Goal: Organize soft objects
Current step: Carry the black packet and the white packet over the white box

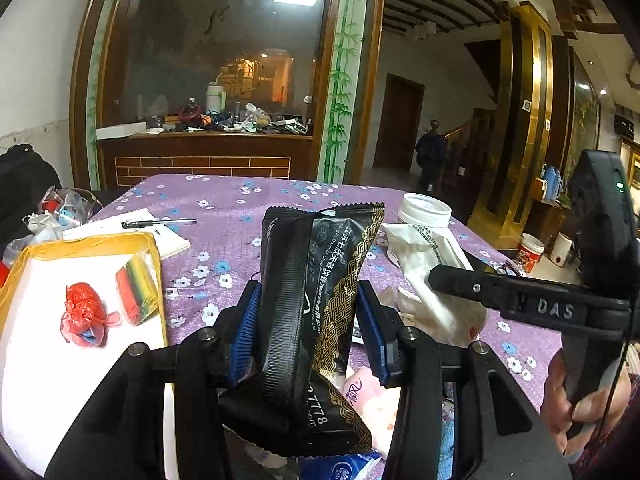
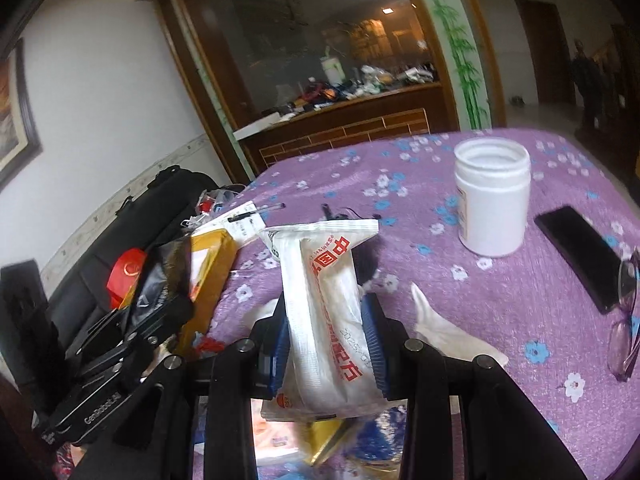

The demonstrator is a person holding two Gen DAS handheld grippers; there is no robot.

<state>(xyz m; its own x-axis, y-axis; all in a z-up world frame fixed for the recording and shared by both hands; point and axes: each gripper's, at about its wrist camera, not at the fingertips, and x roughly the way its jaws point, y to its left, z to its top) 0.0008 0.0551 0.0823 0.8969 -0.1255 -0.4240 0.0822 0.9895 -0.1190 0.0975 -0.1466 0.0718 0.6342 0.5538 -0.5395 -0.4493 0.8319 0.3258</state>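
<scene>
My left gripper (image 1: 306,316) is shut on a black soft packet with gold patterning (image 1: 320,280), held upright above the purple flowered tablecloth (image 1: 224,240). My right gripper (image 2: 330,334) is shut on a white soft packet with red characters (image 2: 324,300), also lifted; the same white packet (image 1: 424,268) and right gripper body show at the right of the left wrist view. To the left lies a yellow-rimmed white tray (image 1: 48,360) holding a red crumpled plastic bundle (image 1: 84,314) and a rainbow-striped sponge (image 1: 136,294). Pink and blue tissue packs (image 1: 372,400) lie under the grippers.
A white plastic jar (image 2: 492,204) stands on the cloth, with a black phone (image 2: 580,256) and glasses (image 2: 626,316) to its right. A notepad with a pen (image 1: 160,223) lies beyond the tray. Crumpled white tissue (image 2: 448,332) lies nearby. A black bag (image 2: 132,216) sits off the table's left.
</scene>
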